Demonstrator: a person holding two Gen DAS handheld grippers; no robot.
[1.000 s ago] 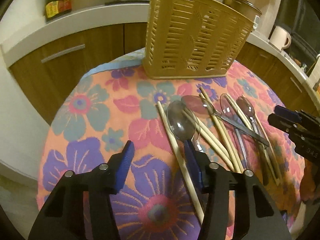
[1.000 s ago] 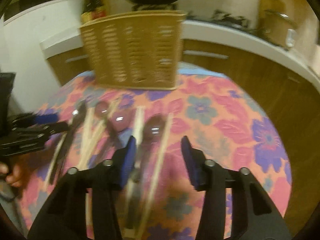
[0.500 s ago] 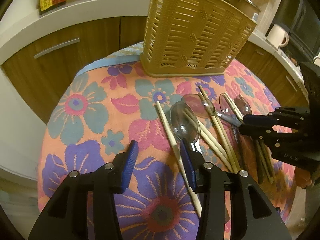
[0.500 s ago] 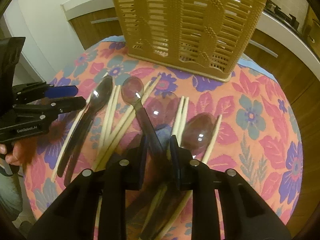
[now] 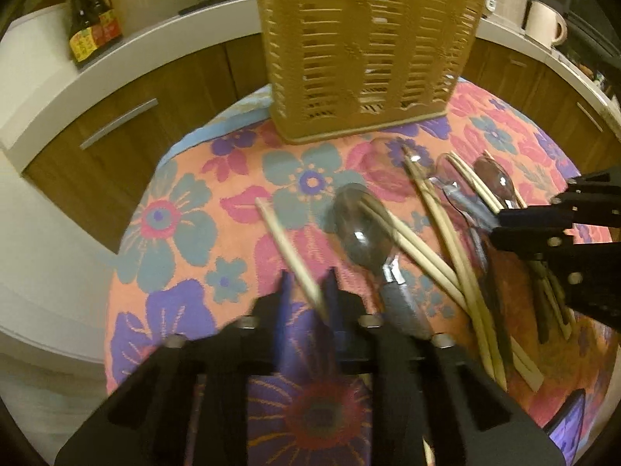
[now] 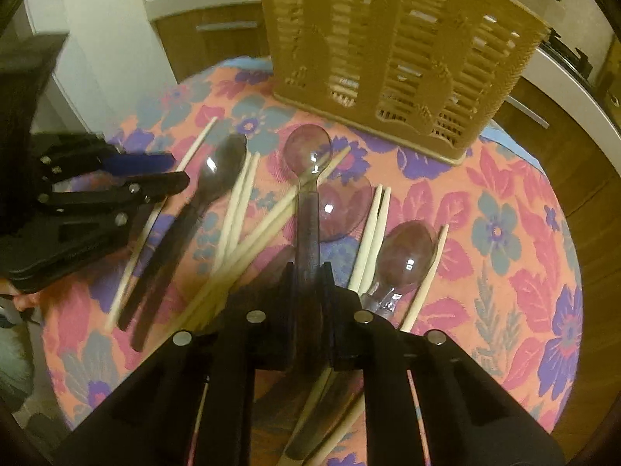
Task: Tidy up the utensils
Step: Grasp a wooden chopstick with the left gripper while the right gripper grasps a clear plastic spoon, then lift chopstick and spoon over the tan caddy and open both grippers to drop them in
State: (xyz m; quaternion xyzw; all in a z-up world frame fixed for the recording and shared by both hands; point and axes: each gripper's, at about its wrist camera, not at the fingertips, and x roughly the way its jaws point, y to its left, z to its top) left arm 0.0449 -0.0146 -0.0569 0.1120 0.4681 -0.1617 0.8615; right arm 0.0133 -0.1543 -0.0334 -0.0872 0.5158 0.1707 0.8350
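On the flowered table [image 5: 182,178], both pairs of tongs are already closed on utensils. The left tongs [image 5: 306,303] pinch the near end of a single pale chopstick [image 5: 285,246], which slants away toward the slotted tan utensil basket [image 5: 368,50] standing upright at the far edge. The right tongs [image 6: 308,291] are clamped on the dark handle of a clear-bowled spoon [image 6: 308,178], whose bowl points at the same basket.

Everything else lies loose on the cloth between the two tools: a grey-handled spoon [image 5: 363,233] just beside the gripped chopstick, several more chopsticks [image 5: 450,233] crossing one another, and other spoons [image 6: 407,256] among them. Whether the basket holds anything yet is hard to tell through its slots.

My read is that the job is at an early stage, at the pick-up step, with each hand having secured one piece. Next, each piece needs lifting clear of the pile without dragging its neighbours, since the spoon's handle lies over crossed chopsticks. Then it must be swung upright over the basket's open top and released handle-down or tip-down into a compartment. The thin chopstick, held near one end, may pivot in the grip.
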